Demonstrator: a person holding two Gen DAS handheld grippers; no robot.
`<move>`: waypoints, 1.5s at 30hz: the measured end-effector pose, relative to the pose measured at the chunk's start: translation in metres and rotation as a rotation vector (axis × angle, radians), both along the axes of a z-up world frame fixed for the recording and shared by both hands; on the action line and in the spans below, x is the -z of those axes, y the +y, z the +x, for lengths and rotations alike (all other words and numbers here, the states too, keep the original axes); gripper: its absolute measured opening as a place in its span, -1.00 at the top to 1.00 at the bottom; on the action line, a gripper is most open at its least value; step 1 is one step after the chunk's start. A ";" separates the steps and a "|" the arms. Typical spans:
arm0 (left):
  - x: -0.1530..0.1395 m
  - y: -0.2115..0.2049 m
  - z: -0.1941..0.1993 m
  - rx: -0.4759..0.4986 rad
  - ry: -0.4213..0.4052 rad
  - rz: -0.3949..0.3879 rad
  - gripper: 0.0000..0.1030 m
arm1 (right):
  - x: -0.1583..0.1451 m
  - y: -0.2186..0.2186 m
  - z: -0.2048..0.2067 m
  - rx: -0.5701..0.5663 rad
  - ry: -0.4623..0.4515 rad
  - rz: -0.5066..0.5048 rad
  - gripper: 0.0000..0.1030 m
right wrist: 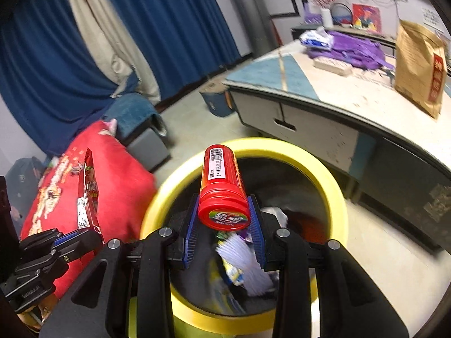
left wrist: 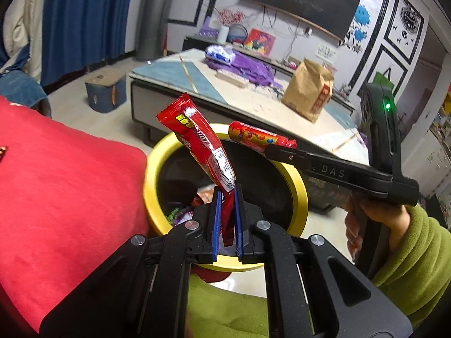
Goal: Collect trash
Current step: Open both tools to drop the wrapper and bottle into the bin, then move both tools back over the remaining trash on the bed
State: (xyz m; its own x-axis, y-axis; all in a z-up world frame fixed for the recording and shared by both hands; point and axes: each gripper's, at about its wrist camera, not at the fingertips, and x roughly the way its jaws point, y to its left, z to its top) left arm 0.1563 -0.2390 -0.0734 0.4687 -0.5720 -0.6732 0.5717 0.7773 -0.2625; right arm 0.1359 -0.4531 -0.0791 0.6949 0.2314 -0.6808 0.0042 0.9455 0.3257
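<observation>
drop-off step: left gripper [left wrist: 227,214] pinched tight on red wrapper [left wrist: 197,138], right gripper [right wrist: 224,225] clamping candy tube [right wrist: 221,180], both over yellow bin [right wrist: 324,174]. nxt: let go.

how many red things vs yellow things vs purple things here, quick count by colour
red: 3 - wrapper, tube, cushion
yellow: 1 - bin
purple: 1 - bag
total: 5

Red wrapper [left wrist: 197,138], red tube [right wrist: 222,180] — yellow-rimmed bin [right wrist: 332,186], red cushion [left wrist: 64,180].
</observation>
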 end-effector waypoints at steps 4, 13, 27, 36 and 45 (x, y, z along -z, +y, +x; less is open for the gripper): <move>0.014 -0.009 0.006 0.013 0.027 0.023 0.91 | 0.011 -0.004 0.004 0.012 0.035 -0.024 0.38; 0.028 -0.018 0.020 0.008 0.055 0.037 0.86 | 0.019 -0.007 0.009 0.025 0.058 -0.021 0.38; 0.016 0.020 0.024 -0.110 0.044 -0.004 -0.80 | 0.000 -0.004 0.005 0.083 -0.007 -0.038 -0.18; -0.025 0.081 0.010 -0.337 -0.118 0.026 -0.80 | -0.038 0.047 -0.001 -0.021 -0.167 -0.064 -0.49; -0.048 0.152 0.010 -0.557 -0.181 0.038 -0.80 | -0.062 0.126 0.008 -0.212 -0.229 -0.066 -0.57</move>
